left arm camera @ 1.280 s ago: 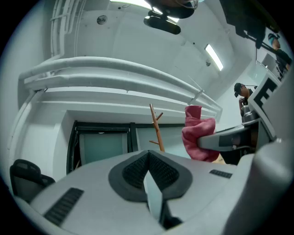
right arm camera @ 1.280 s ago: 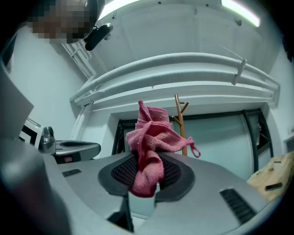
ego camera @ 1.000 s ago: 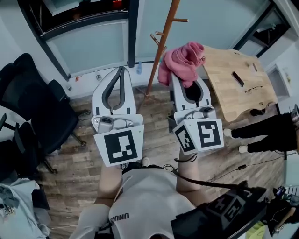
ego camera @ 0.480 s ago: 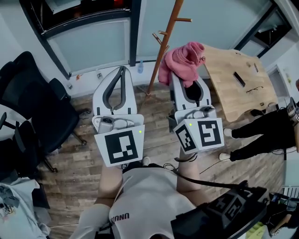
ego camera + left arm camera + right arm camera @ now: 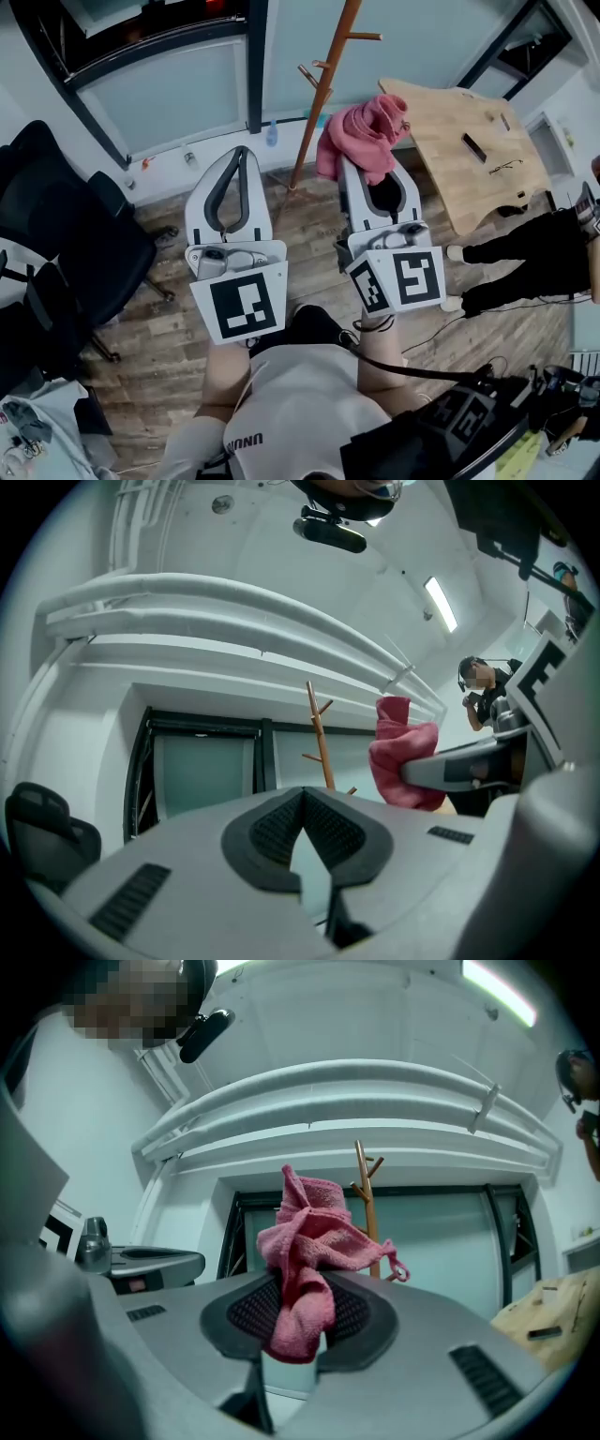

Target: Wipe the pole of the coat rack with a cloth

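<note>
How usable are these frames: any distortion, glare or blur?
Head view: mild wide-angle bend, sharp on pink cloth and coat rack pole. Right gripper view: heavy fisheye, dark corners, bright ceiling light top right, mosaic patch top left. Left gripper view: same fisheye and dark corners.

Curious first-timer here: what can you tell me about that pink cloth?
The pink cloth looks like soft terry towelling, crumpled into a loose bunch, with a small loop at one corner. The right gripper pinches its lower fold between shut jaws; the rest puffs out above them. It is held close beside the wooden coat rack pole; contact is unclear.
</note>
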A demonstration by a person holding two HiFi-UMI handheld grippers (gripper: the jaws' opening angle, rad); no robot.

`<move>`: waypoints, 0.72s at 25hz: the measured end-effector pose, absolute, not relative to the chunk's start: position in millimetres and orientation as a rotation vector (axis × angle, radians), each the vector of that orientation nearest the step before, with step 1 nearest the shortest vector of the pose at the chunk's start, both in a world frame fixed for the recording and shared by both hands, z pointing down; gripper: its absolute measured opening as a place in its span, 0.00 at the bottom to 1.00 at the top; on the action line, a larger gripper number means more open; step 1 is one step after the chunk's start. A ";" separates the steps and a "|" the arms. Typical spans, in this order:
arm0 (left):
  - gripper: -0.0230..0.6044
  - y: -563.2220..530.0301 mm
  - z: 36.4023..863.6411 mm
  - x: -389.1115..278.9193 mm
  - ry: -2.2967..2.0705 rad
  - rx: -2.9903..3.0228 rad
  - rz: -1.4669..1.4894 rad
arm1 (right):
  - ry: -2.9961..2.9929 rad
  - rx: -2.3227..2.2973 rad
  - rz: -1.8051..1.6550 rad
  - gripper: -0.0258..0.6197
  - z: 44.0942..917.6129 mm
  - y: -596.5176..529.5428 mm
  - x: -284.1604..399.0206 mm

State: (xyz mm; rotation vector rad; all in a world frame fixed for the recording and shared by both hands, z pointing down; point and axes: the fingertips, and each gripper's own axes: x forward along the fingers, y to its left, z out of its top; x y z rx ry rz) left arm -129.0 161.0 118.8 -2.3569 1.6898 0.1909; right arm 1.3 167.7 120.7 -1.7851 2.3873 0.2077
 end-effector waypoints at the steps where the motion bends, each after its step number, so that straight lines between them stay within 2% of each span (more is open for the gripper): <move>1: 0.06 160.5 121.2 -129.0 1.689 -2.365 0.187 | 2.386 -1.802 0.203 0.20 123.0 167.9 2.1; 11: 0.06 132.1 144.4 -141.1 1.771 -2.378 0.137 | 2.402 -1.809 0.175 0.20 140.7 129.2 0.4; 18: 0.06 92.5 147.2 -107.5 1.756 -2.411 0.160 | 2.371 -1.797 0.170 0.20 139.7 93.1 35.1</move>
